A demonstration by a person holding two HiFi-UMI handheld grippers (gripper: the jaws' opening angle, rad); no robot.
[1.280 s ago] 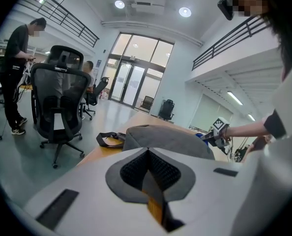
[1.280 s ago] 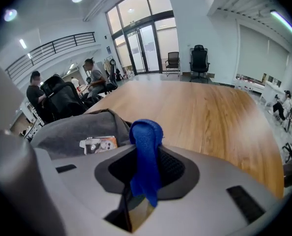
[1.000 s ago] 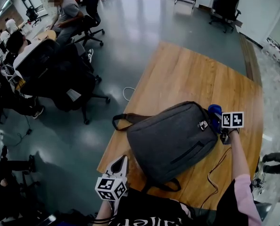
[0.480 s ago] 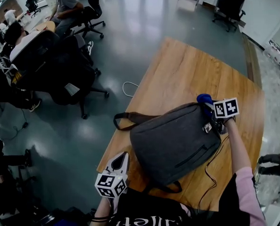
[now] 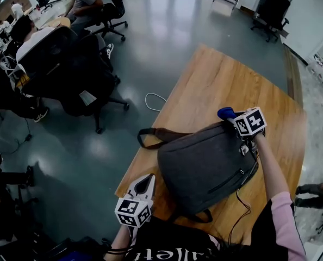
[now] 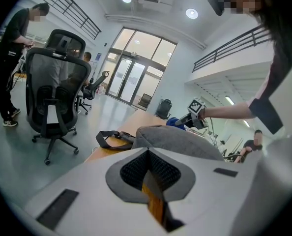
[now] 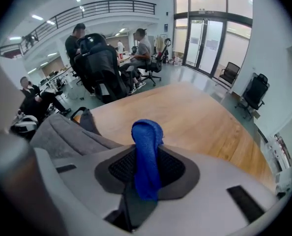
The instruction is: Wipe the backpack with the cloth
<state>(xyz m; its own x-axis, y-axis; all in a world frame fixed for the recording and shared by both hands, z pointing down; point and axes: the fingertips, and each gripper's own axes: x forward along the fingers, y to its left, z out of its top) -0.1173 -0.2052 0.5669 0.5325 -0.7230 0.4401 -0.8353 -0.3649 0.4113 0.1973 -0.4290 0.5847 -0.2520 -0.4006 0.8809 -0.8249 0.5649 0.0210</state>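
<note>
Right gripper (image 7: 146,168), jaws clamped on the blue cloth (image 7: 147,146), at the far end of the grey backpack (image 5: 205,165) lying on the wooden table (image 5: 221,80); left gripper (image 6: 148,181), jaws together, empty.

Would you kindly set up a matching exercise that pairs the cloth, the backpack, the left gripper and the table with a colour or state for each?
Things:
1. cloth
2. backpack
3. left gripper
4. table

Colour or state:
A. grey, lying on the table
B. light wood
C. blue, pinched in the right gripper
D. shut, nothing between its jaws

Pairs: 1-C, 2-A, 3-D, 4-B
</note>
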